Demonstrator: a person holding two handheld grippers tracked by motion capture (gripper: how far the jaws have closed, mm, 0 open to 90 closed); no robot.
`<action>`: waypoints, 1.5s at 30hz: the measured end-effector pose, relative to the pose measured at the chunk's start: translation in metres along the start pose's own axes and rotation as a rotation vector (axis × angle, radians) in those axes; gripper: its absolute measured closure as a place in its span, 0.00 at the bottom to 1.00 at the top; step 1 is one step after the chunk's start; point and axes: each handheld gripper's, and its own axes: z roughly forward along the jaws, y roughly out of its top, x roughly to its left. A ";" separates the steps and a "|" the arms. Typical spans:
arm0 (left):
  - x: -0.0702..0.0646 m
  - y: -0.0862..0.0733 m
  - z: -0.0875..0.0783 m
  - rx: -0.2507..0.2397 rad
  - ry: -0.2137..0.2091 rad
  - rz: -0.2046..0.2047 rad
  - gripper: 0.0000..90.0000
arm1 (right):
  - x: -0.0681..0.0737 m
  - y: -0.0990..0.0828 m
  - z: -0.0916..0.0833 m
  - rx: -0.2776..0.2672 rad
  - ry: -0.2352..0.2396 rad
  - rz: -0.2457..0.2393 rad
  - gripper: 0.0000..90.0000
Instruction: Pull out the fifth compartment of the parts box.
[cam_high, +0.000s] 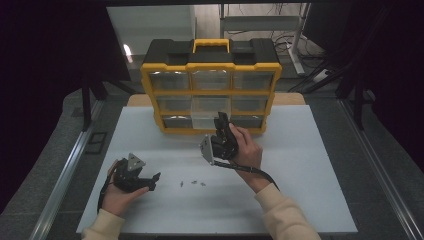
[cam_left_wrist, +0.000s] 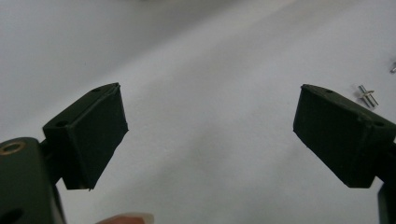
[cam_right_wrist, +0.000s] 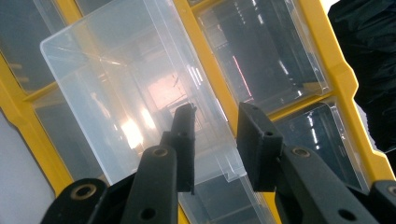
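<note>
A yellow and black organiser (cam_high: 147, 90) with clear drawers stands at the back of the white table (cam_high: 305, 190). Its middle drawer (cam_high: 204, 120) in the lower rows is pulled out. My right gripper (cam_high: 221, 120) is at that clear drawer (cam_right_wrist: 116, 84), one jaw inside the front wall and one outside, shut on it (cam_right_wrist: 215, 135). My left gripper (cam_high: 154, 181) rests low over the table at the front left, jaws wide open with nothing between them (cam_left_wrist: 210, 116). Several small metal parts (cam_high: 192, 183) lie just right of it; one metal pin (cam_left_wrist: 367, 95) sits beside the right jaw.
The other drawers (cam_right_wrist: 261, 51) of the organiser are pushed in. A cable (cam_high: 260, 172) trails from the right gripper across the table. Dark curtains and a metal rail (cam_high: 65, 170) border the table on the left; a shelf frame (cam_high: 260, 22) stands behind.
</note>
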 end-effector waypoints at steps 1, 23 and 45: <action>0.000 0.000 0.000 0.000 0.000 0.000 0.11 | 0.000 0.000 0.000 0.000 0.000 0.002 0.76; 0.000 0.000 0.000 0.000 0.000 0.000 0.11 | 0.004 -0.002 -0.003 -0.005 0.015 -0.007 0.75; 0.000 0.000 -0.001 -0.004 -0.004 -0.009 0.11 | -0.029 -0.017 -0.023 -0.041 0.321 0.313 0.38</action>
